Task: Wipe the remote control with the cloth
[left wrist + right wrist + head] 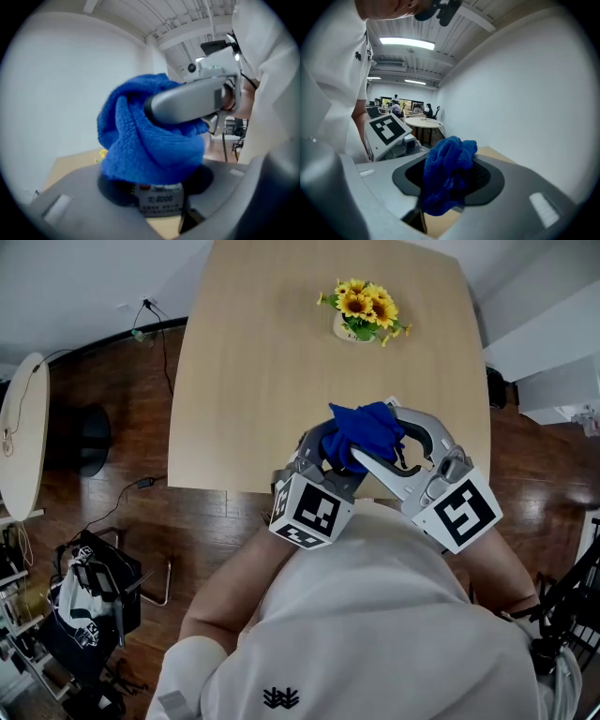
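The right claw is clamped on a crumpled blue knitted cloth. The cloth is draped over a grey remote control, which the closed left claw grips, above the pale wooden tabletop's near edge.

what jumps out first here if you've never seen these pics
A bright blue cloth is bunched between the two grippers, held close to the person's chest above the near edge of the wooden table. The right gripper clamps the cloth, which drapes over the remote control held in the left gripper. At the table's far end stands a bunch of sunflowers.
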Tool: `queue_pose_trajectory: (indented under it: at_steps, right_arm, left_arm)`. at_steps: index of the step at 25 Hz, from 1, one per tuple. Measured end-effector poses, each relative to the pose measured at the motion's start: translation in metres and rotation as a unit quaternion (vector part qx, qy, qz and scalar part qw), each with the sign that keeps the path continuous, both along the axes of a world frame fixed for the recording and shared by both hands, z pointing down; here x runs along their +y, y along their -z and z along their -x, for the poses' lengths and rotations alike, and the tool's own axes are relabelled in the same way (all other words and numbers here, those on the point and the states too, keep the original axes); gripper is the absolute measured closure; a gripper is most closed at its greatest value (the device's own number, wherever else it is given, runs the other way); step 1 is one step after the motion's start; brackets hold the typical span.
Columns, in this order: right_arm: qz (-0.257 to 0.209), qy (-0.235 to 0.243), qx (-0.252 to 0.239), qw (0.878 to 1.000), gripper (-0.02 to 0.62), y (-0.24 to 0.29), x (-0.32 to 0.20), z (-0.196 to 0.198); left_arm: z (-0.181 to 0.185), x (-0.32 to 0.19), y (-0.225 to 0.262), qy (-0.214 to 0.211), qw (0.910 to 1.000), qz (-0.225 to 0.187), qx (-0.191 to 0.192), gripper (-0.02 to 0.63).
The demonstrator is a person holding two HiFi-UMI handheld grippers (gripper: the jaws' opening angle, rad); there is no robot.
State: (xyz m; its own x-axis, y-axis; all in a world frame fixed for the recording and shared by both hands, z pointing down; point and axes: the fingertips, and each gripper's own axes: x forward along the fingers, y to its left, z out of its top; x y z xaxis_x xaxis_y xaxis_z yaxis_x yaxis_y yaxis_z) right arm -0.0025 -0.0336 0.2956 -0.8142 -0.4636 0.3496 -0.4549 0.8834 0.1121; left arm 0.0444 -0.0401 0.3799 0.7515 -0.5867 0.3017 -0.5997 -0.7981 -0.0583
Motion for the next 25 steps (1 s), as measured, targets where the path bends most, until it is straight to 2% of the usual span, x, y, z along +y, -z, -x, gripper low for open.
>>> queue_pose_trajectory:
  at_steps: [4, 9, 13, 15, 19, 21, 25]
  right_arm:
    - [0.002, -0.045, 0.016, 0.999, 0.405, -0.007, -0.026, -0.028]
    - [-0.043, -0.080, 0.036, 0.995, 0.405, -0.012, -0.057, -0.071]
    - [-0.037, -0.133, 0.045, 0.989, 0.405, -0.015, -0.077, -0.103]
    - [-0.037, -0.143, 0.041, 0.988, 0.405, -0.011, -0.080, -0.109]
    - [-0.051, -0.115, 0.024, 0.992, 0.405, 0.009, -0.065, -0.088]
    - [-0.056, -0.084, 0.012, 0.995, 0.406, 0.020, -0.049, -0.065]
    - [-0.032, -0.019, -0.013, 0.999, 0.405, 0.027, -0.011, -0.011]
  left_arm:
    - [0.006, 0.000, -0.001, 0.003, 1.0000, 0.001, 0.002, 0.371]
    - [0.009, 0.002, -0.003, 0.001, 1.0000, 0.003, 0.000, 0.371]
    - [0.009, 0.002, -0.004, -0.004, 1.0000, 0.005, 0.001, 0.371]
    - [0.008, 0.002, -0.004, -0.007, 1.0000, 0.006, 0.001, 0.371]
    - [0.006, 0.001, -0.005, -0.009, 0.9999, 0.008, 0.002, 0.371]
    - [0.005, 0.001, -0.005, -0.011, 0.9999, 0.008, 0.002, 0.371]
    - [0.002, 0.000, -0.005, -0.016, 0.9998, 0.008, 0.002, 0.371]
